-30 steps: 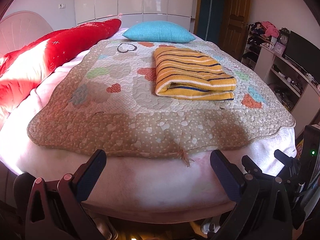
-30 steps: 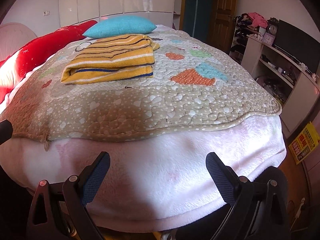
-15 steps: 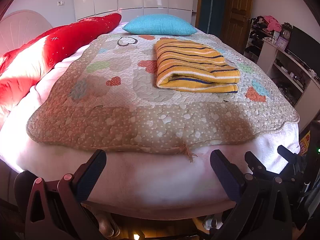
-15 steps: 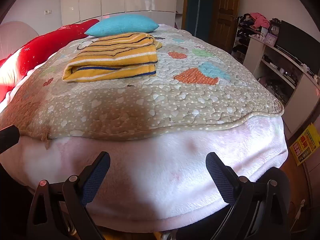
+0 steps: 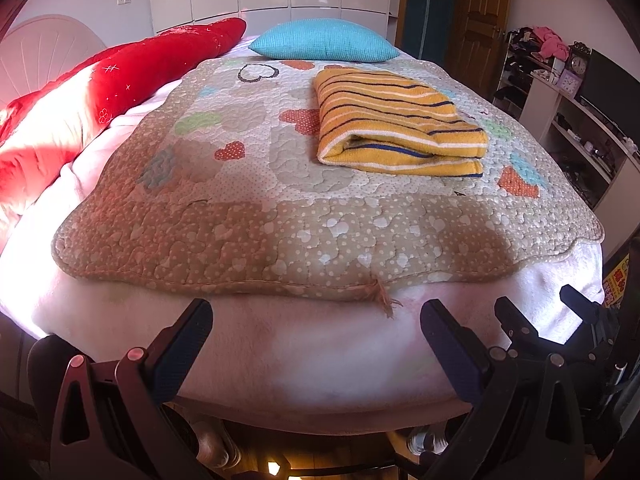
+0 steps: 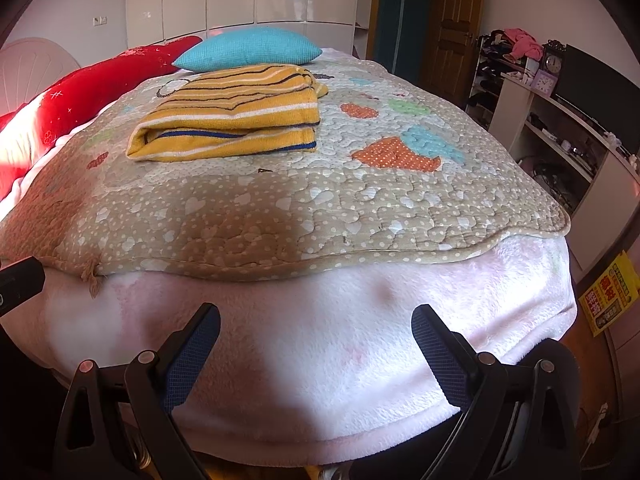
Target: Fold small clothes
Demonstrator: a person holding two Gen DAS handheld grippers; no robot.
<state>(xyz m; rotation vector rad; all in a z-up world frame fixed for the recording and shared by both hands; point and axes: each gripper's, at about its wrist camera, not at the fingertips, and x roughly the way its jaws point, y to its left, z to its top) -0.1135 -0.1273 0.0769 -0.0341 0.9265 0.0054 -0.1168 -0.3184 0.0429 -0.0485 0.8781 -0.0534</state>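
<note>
A folded yellow striped sweater lies on the quilt that covers the bed, toward the quilt's right side and about midway between its near edge and its far edge. Its long axis runs from the near edge toward the blue pillow at the far end, and the rounded fold faces the near edge with the layered hems showing there. A long red cushion lies along the bed's left edge. Both tongs hang off the near edge of the bed, over the pink blanket, well apart from the sweater. The left gripper is spread wide and empty; the right gripper is likewise spread, holding nothing.
</note>
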